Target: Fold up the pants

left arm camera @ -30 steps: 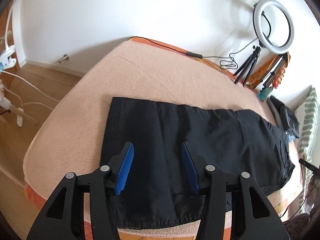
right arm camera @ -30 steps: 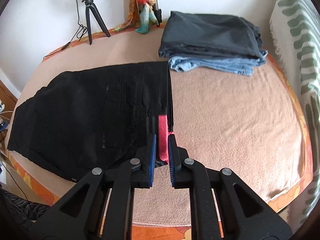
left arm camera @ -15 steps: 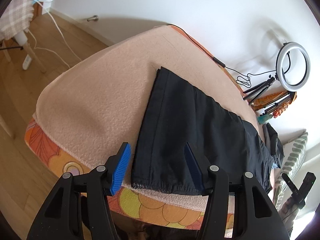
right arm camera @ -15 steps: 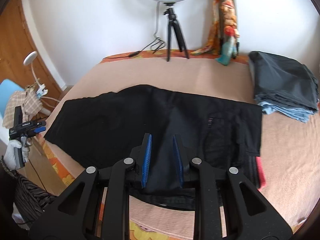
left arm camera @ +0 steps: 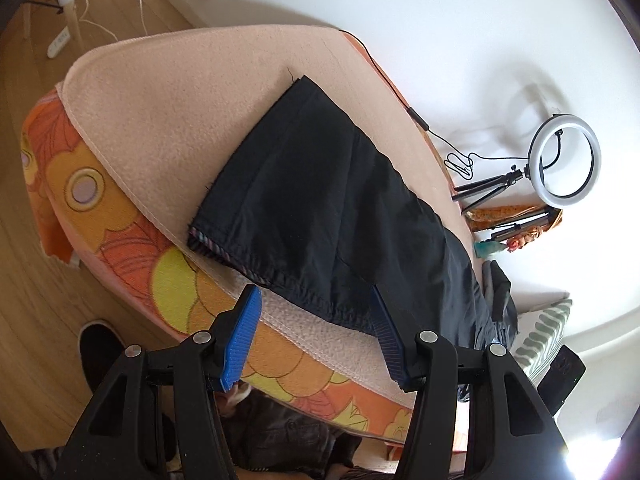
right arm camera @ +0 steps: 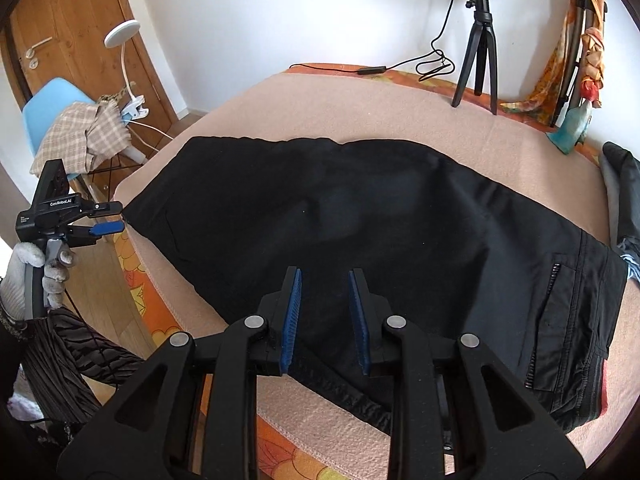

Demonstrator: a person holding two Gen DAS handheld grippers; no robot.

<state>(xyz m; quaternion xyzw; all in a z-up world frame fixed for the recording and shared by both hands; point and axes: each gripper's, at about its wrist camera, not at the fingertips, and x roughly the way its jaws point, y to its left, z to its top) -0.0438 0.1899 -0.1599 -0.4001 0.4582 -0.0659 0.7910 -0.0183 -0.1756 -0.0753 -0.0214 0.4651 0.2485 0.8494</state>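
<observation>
Pants (right arm camera: 360, 216) are lying flat on the peach blanket (right arm camera: 360, 96) covering the bed, legs stacked one on the other, hem end reaching toward the bed's end and waistband end nearer the pile of folded clothes (right arm camera: 624, 184). Everything below is relative to those pants.

Left gripper (left arm camera: 316, 336) is hovering just off the hem end, blue pads spread wide apart with nothing between them — one pad is sitting over the blanket's edge beside the hem, the other is right at the hem's corner. From the right wrist view you can see that same gripper (right arm camera: 106, 218) off the hem end, gripped by a gloved hand (right arm camera: 36, 276).

Right gripper (right arm camera: 324, 320) is hanging over the near long edge, about mid-leg, jaws partly open and holding nothing; can't tell if it's touching the fabric.

Ring light on its tripod (right arm camera: 482, 40) is standing beyond the far edge — next to an orange scarf (right arm camera: 576, 48).
</observation>
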